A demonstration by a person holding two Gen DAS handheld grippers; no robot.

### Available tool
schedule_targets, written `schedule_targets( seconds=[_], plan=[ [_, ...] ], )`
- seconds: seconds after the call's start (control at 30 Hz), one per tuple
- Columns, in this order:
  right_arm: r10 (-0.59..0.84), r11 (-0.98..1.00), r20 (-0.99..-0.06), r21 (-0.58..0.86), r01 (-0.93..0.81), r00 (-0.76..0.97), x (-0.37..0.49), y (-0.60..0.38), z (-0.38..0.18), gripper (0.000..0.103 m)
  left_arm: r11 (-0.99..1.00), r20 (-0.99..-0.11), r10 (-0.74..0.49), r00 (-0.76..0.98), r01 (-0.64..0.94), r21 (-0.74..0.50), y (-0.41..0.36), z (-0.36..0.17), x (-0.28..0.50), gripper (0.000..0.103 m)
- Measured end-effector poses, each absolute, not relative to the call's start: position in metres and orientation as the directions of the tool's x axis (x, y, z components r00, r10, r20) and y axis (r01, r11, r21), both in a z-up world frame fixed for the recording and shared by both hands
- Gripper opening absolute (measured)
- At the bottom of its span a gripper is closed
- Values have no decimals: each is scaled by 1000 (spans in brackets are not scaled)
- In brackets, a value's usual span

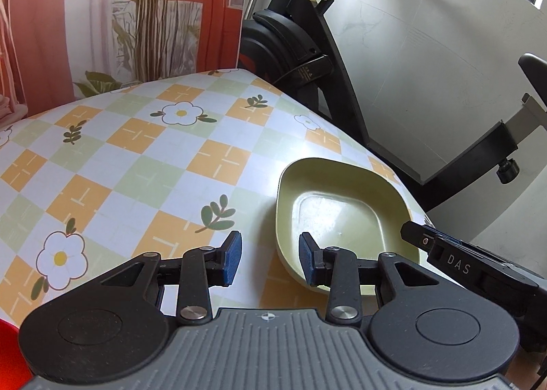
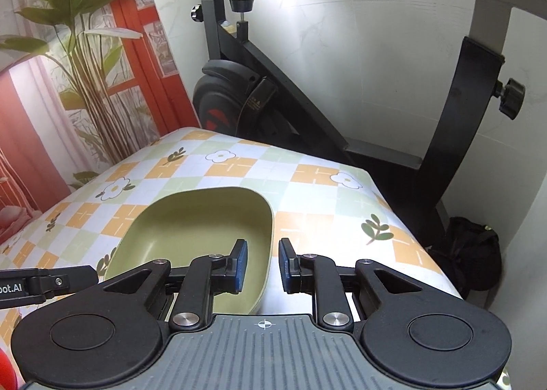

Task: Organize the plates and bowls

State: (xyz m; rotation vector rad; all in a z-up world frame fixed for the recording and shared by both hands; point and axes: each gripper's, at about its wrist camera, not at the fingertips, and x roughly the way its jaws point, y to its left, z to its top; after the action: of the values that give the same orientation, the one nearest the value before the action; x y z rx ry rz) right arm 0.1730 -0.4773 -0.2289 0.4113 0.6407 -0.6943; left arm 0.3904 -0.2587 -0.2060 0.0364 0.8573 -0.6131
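**Green bowl at the table's corner, flanked by two claws**

The pale green bowl (image 1: 345, 219), squarish with rounded corners and a flat base, stood upright and held nothing. It rested on the table (image 1: 136, 157), whose cloth bore orange, green and white checks with flowers, near the edge closest to the exercise bike (image 2: 273, 109). The left claw (image 1: 270, 258) was parted, its right pad just over the bowl's near-left rim. The right claw (image 2: 263, 265) was likewise parted, straddling the bowl's right wall and gripping nothing.
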Motion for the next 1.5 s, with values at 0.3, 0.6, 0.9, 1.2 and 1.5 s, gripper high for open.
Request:
schedule_targets(
  seconds=[0.3, 0.6, 0.9, 1.2, 1.5],
  plan=[
    [-415, 697, -693, 174, 696, 589, 174, -478, -243, 17, 831, -746, -473, 468, 517, -203, -271, -218, 394, 38],
    [-403, 704, -695, 181, 687, 596, 174, -475, -243, 11, 838, -762, -468, 448, 500, -221, -273, -229, 402, 37],
    [-402, 713, -698, 168, 681, 593, 175, -471, -242, 11, 823, -761, -468, 449, 536, -189, -277, -229, 395, 20],
    [-405, 705, -698, 172, 688, 590, 167, -466, -237, 9, 813, -756, -473, 452, 555, -176, -271, -222, 383, 20],
    [-405, 732, -670, 169, 660, 622, 164, -444, -213, 9, 819, -723, -484, 493, 546, -175, -249, -199, 366, 20]
  ],
)
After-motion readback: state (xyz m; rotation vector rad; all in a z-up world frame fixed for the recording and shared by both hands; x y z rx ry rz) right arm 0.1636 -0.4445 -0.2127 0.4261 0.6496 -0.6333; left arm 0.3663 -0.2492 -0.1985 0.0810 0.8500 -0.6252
